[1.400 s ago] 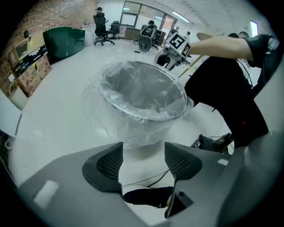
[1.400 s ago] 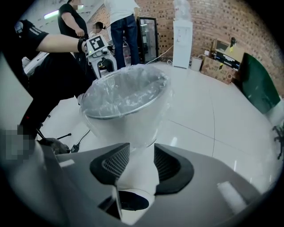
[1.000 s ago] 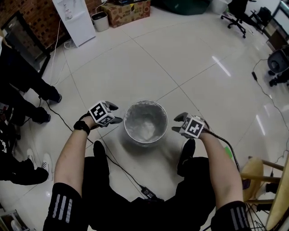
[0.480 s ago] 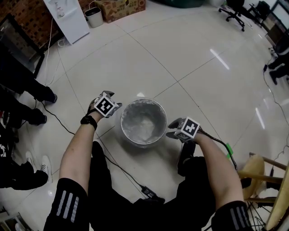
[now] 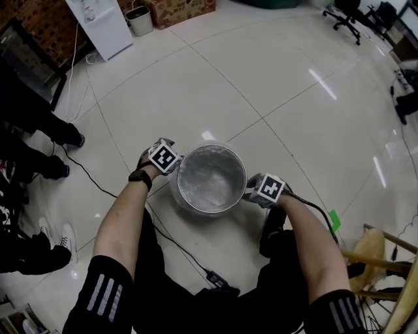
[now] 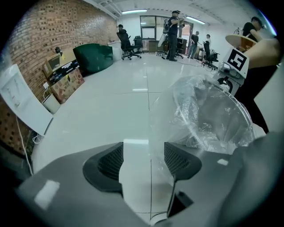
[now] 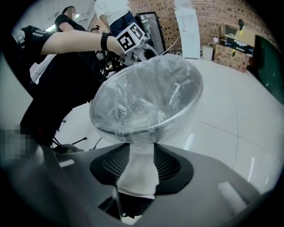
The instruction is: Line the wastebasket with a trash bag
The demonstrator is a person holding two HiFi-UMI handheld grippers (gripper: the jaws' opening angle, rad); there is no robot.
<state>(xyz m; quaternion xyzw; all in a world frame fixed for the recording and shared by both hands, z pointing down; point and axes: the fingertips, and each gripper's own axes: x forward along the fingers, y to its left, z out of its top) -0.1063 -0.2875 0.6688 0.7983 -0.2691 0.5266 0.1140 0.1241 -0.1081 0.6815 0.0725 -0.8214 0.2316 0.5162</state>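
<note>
A round wastebasket (image 5: 210, 177) stands on the pale tiled floor, with a clear trash bag (image 5: 209, 186) inside it and crinkled film folded over its rim. My left gripper (image 5: 173, 168) is at the basket's left rim. In the left gripper view its jaws (image 6: 143, 159) stand apart, and loose bag film (image 6: 208, 115) hangs into the gap beside the right-hand jaw. My right gripper (image 5: 252, 190) is at the right rim. Its jaws (image 7: 142, 164) stand apart just under the rim, astride the film-covered side of the basket (image 7: 146, 97); the pads do not visibly press.
A black cable (image 5: 176, 244) runs across the floor by my legs. People's shoes (image 5: 65, 138) are at the left. A white board (image 5: 98, 26), a small bin (image 5: 139, 19) and a cardboard box (image 5: 179, 10) stand at the back. A wooden chair (image 5: 379, 254) is at the right.
Both grippers have come down and in toward the basket's rim, the left from farther out at the left. The basket has not moved.
</note>
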